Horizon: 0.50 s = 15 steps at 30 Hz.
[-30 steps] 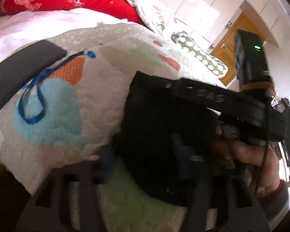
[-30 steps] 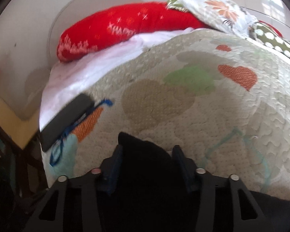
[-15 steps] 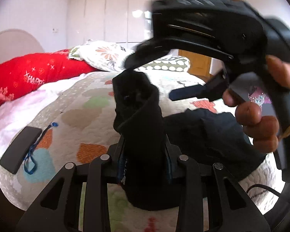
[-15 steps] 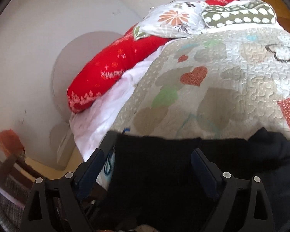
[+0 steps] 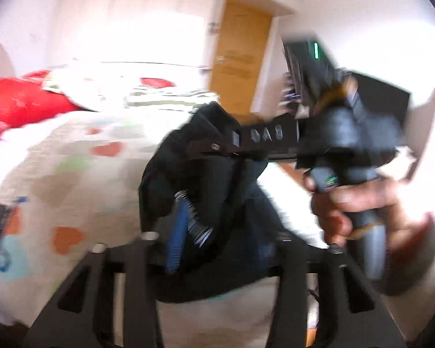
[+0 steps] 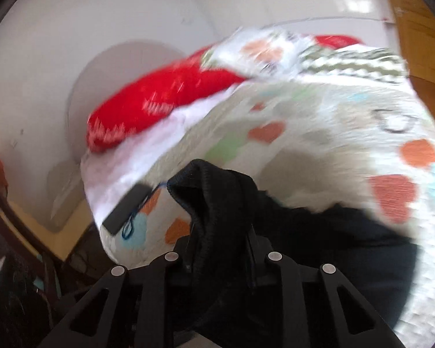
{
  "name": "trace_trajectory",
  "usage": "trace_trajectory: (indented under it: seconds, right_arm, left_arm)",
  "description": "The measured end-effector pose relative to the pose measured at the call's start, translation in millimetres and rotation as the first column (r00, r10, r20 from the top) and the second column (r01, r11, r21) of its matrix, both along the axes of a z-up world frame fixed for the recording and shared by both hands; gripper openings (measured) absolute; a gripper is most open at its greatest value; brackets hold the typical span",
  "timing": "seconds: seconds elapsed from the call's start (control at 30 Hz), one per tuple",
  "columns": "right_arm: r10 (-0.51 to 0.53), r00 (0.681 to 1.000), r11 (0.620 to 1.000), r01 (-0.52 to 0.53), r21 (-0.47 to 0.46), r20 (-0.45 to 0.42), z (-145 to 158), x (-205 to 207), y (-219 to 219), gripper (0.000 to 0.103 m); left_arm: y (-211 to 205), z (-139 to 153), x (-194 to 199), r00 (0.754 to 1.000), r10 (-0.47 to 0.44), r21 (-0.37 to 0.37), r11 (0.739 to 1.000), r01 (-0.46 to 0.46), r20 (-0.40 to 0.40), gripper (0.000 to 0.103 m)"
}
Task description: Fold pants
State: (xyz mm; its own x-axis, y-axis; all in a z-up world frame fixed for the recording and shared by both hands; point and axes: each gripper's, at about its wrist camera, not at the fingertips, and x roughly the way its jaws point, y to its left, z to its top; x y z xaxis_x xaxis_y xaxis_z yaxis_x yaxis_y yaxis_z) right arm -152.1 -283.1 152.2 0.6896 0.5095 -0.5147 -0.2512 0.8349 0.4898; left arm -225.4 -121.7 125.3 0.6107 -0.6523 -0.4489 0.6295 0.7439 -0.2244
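The black pants hang bunched above the heart-print quilt, lifted off it. My left gripper has the cloth between its fingers; its jaws are opening, and the blue ribbed face of the left pad shows bare beside the cloth. A hand holds my right gripper at the right of the left wrist view, its tips pinching the top of the bunch. In the right wrist view the right gripper is closing on a ribbed fold of the pants, with its pads against the cloth. Both views are blurred.
The quilt covers a bed with a red pillow and patterned pillows at its head. A flat black device with a blue lanyard lies near the bed's left edge. An orange door stands beyond.
Both grippers rose and carried the pants up off the quilt. The right gripper stood wide over flat cloth and now pinches a narrow fold. The left jaws stand wider than before.
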Motion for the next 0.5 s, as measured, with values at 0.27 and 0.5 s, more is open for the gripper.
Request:
trace_trajectory:
  seconds: [0.27,0.5]
  right_arm:
    - [-0.271,0.919,0.957,0.29,0.025,-0.287,-102,-10,-103,0.04]
    - [-0.313,0.924,0.944,0.328,0.033,-0.221,-84,-44,-118,0.051]
  left_arm:
    - [11,-15,25,0.993,0.078,0.054,0.996,-0.073,-0.085,0.069]
    - [-14,-27,52,0.99,0.088,0.131,0.989,-0.074,-0.111,0.069]
